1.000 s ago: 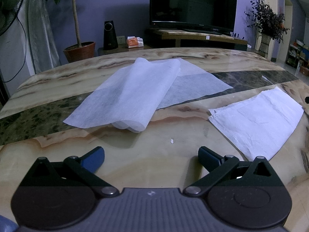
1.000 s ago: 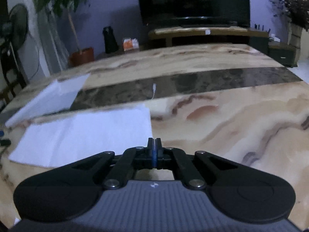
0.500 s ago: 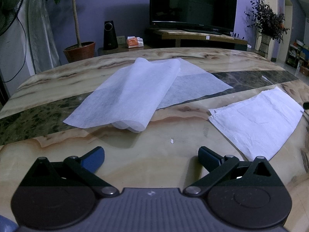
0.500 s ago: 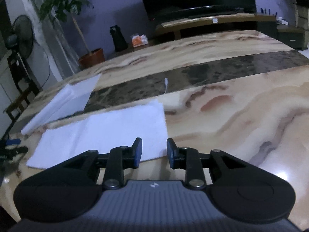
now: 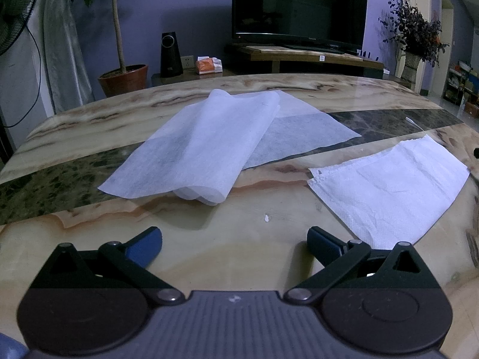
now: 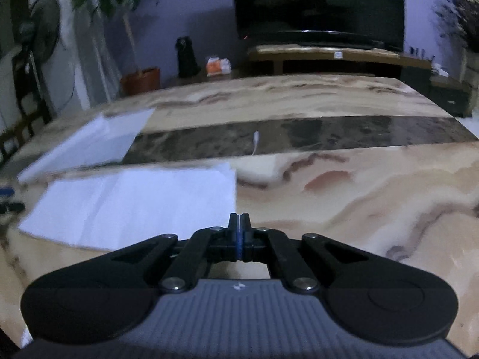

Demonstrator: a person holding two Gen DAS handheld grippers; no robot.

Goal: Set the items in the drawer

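Note:
A thin white sheet (image 5: 203, 146), folded over on itself, lies on the marble table (image 5: 209, 257) ahead of my left gripper (image 5: 235, 239), which is open and holds nothing. A white paper towel (image 5: 392, 188) lies flat to its right. In the right wrist view the same paper towel (image 6: 134, 203) lies just left of my right gripper (image 6: 239, 223), whose fingers are shut together with nothing between them. The folded sheet (image 6: 89, 146) shows at the left. A cotton swab (image 6: 256, 142) lies on the dark stripe. No drawer is in view.
Behind the table stand a TV (image 5: 299, 6) on a low stand, a potted tree (image 5: 122, 74), a black speaker (image 5: 170, 55), an orange tissue pack (image 5: 208, 65) and a fan (image 5: 15, 9). A small white crumb (image 5: 266, 217) lies on the table.
My right gripper opened half a second ago and has shut again, swinging back to the right. The left gripper and the sheets have not moved.

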